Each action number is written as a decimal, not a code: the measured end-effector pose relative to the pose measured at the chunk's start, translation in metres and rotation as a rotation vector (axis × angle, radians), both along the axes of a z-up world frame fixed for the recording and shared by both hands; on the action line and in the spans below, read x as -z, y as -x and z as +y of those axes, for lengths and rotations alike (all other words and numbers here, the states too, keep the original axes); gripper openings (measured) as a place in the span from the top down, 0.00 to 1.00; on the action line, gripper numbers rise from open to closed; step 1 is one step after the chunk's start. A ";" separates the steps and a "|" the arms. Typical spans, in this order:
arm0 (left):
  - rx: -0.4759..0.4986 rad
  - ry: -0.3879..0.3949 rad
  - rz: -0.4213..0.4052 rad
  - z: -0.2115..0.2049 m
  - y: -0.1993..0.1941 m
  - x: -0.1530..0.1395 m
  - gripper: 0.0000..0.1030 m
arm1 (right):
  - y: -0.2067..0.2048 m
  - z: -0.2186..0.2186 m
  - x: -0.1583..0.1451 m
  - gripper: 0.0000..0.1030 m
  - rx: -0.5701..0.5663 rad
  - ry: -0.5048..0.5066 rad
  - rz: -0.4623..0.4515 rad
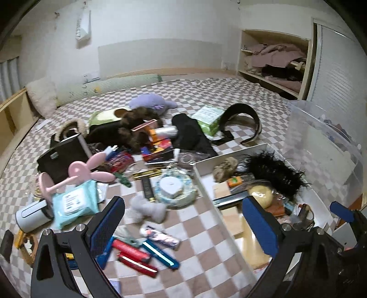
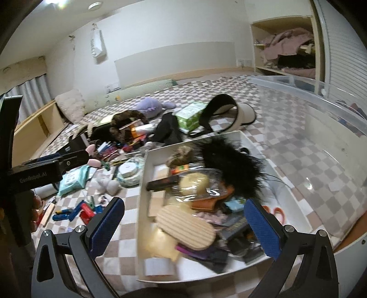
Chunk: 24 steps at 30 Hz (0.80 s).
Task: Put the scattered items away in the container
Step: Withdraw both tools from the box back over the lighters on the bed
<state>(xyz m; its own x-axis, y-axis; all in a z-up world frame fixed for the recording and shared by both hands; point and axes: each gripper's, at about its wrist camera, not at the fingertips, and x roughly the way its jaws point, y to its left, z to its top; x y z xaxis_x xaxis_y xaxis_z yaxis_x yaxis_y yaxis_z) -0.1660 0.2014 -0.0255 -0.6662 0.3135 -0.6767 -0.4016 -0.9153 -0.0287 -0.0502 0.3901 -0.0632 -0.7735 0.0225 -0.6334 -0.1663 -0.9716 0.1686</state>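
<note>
While both tongs gape empty, the right gripper [image 2: 184, 220] hangs above the white container [image 2: 263, 146]; the left gripper [image 1: 183, 222] hovers beside it, contents blurred.

A big bed [image 1: 206, 91] with a checkered cover, white walls [image 1: 149, 23], an open closet [image 1: 275, 59], and a ceiling light [image 2: 94, 5].
</note>
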 end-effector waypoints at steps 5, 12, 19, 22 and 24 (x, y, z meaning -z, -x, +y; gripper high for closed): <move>-0.041 -0.002 0.002 -0.034 0.000 -0.001 0.00 | 0.008 -0.026 -0.005 0.00 -0.042 -0.004 0.004; -0.121 0.007 -0.007 -0.084 0.003 0.001 0.00 | 0.023 -0.064 -0.006 0.00 -0.127 -0.028 0.008; -0.216 -0.013 -0.046 -0.136 0.010 0.009 0.00 | 0.037 -0.104 0.001 0.00 -0.205 -0.043 -0.002; -0.244 -0.014 -0.052 -0.153 0.011 0.013 0.00 | 0.043 -0.118 0.007 0.00 -0.229 -0.046 -0.015; -0.253 -0.018 -0.061 -0.164 0.011 0.016 0.00 | 0.047 -0.126 0.011 0.00 -0.240 -0.045 -0.027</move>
